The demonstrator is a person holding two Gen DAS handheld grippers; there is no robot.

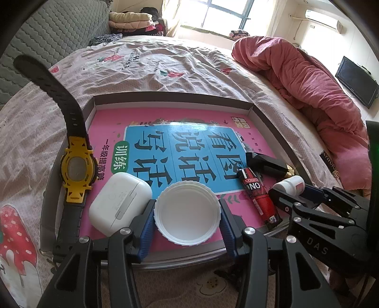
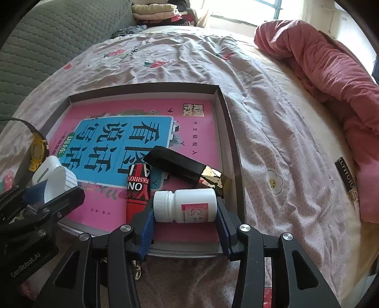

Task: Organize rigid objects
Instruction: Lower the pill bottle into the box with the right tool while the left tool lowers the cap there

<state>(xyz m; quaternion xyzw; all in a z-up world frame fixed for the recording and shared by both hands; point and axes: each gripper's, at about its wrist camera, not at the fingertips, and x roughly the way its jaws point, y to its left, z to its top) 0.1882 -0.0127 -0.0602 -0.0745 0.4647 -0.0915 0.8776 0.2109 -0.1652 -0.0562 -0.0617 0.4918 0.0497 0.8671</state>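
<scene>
A shallow grey tray with a pink book in it lies on the bed. My left gripper is shut on a white ribbed lid at the tray's near edge, hollow side up. Beside it lie a white earbud case and a yellow watch on the left rim. My right gripper is shut on a white pill bottle lying sideways over the tray's near right corner. A red tube and a black and gold box lie next to it.
The bed sheet with fruit prints surrounds the tray. A bunched pink quilt lies to the right, folded clothes at the far end, a grey headboard on the left.
</scene>
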